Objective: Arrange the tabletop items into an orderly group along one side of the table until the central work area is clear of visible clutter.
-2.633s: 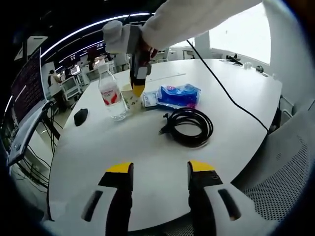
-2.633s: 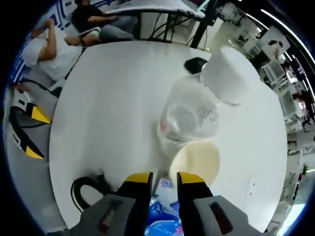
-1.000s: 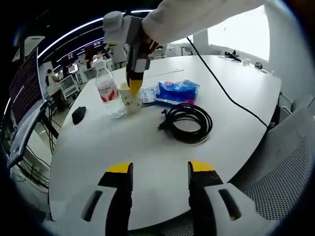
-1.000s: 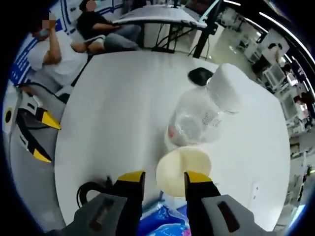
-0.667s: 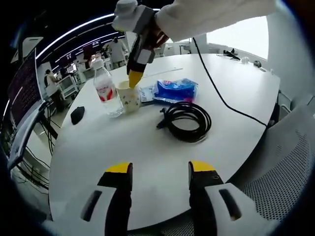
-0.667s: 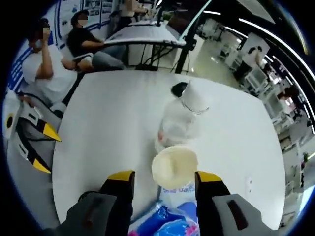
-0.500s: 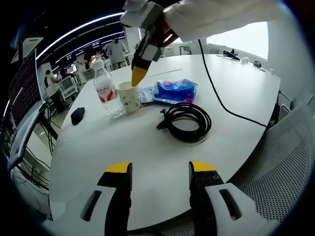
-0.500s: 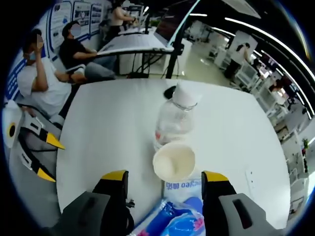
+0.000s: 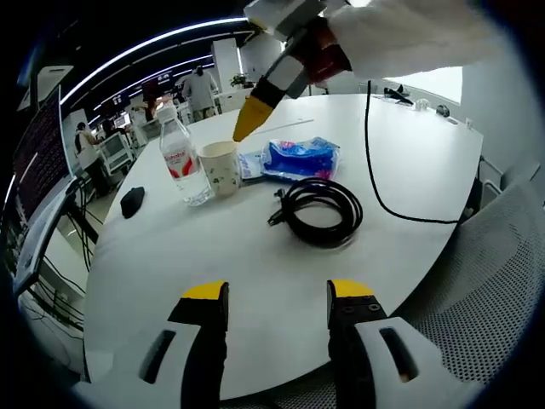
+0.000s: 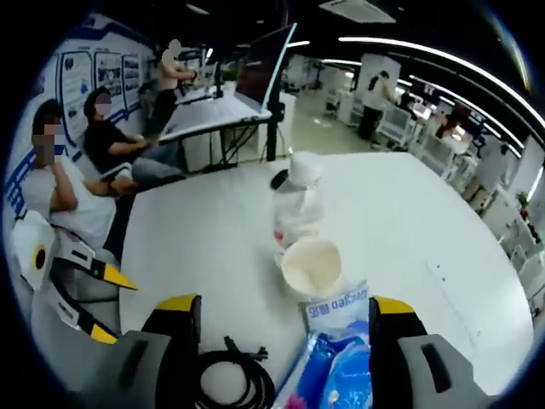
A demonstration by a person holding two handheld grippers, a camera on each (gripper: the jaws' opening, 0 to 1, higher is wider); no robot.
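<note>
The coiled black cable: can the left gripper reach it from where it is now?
Probably yes. The left gripper is open, and only bare table lies between it and the coiled black cable. The right gripper is raised beyond, above the paper cup.

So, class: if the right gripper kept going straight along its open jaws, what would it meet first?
Most likely the blue packet, which lies lowest between the jaws of the right gripper. Just beyond it stand the paper cup and then the water bottle. Depth is uncertain in this fisheye view.
</note>
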